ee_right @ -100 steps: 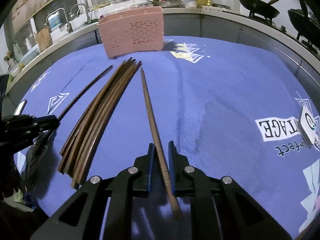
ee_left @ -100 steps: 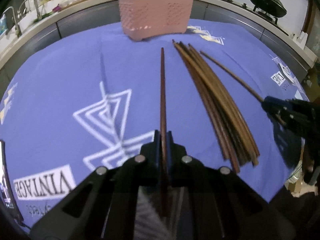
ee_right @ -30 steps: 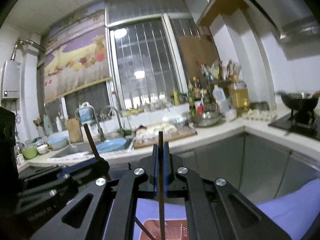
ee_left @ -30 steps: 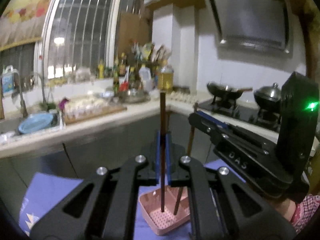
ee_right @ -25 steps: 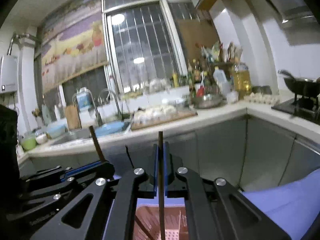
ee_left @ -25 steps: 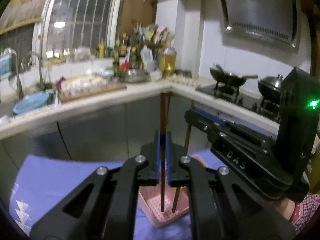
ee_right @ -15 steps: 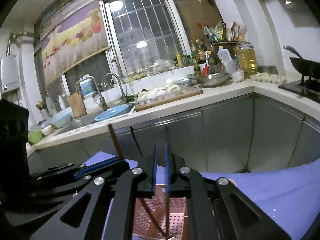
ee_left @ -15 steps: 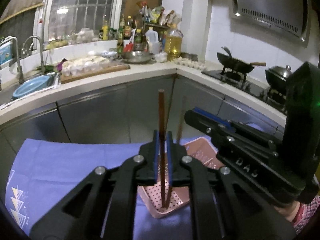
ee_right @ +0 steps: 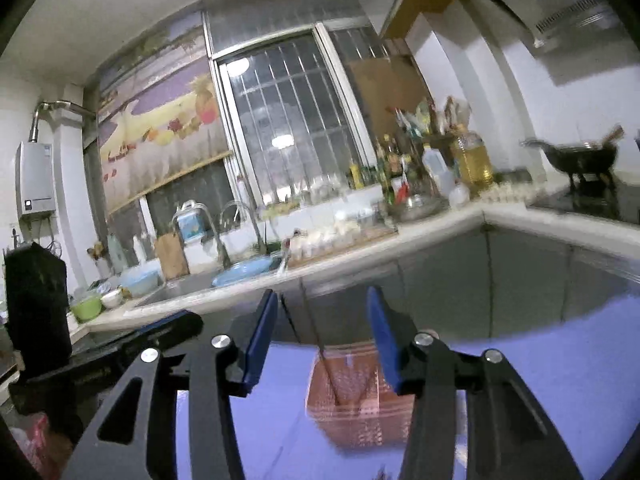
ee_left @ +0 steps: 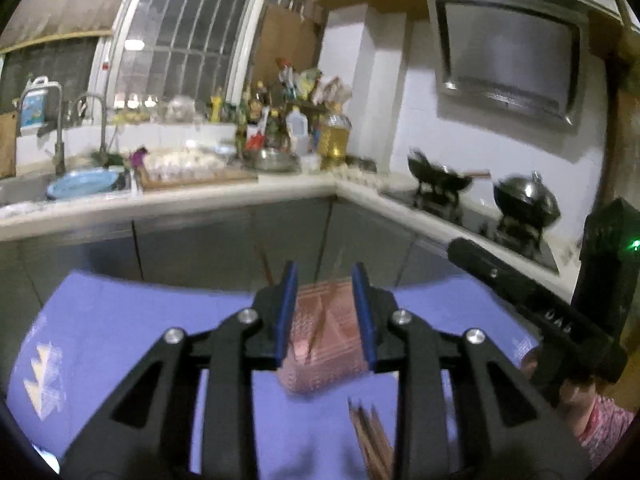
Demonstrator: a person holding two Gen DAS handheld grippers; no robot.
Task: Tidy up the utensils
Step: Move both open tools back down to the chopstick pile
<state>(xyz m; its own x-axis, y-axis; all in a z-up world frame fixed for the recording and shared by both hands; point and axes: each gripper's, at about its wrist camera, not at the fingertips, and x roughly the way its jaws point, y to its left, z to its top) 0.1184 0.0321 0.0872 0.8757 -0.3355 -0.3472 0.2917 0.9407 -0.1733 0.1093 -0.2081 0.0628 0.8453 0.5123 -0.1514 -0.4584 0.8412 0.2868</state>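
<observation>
The pink perforated utensil basket (ee_left: 326, 350) stands on the purple tablecloth (ee_left: 120, 344), seen between the fingers of my left gripper (ee_left: 325, 316), which is open and empty just in front of it. Two brown chopsticks (ee_left: 265, 266) stand leaning in the basket. My right gripper (ee_right: 322, 338) is open and empty above the basket (ee_right: 356, 404), with the chopsticks (ee_right: 320, 344) in its gap. The tips of the chopstick bundle (ee_left: 370, 436) lie on the cloth near me. Each view shows the other gripper's body at its edge.
A kitchen counter (ee_left: 168, 196) with sink, blue plate, bottles and a cutting board runs behind the table. Two woks (ee_left: 524, 196) sit on the stove at the right. Grey cabinet fronts (ee_left: 200, 244) stand close behind the basket.
Both grippers have opened and let go of their chopsticks, which now stand in the pink basket. Both grippers have drawn back and tilted upward.
</observation>
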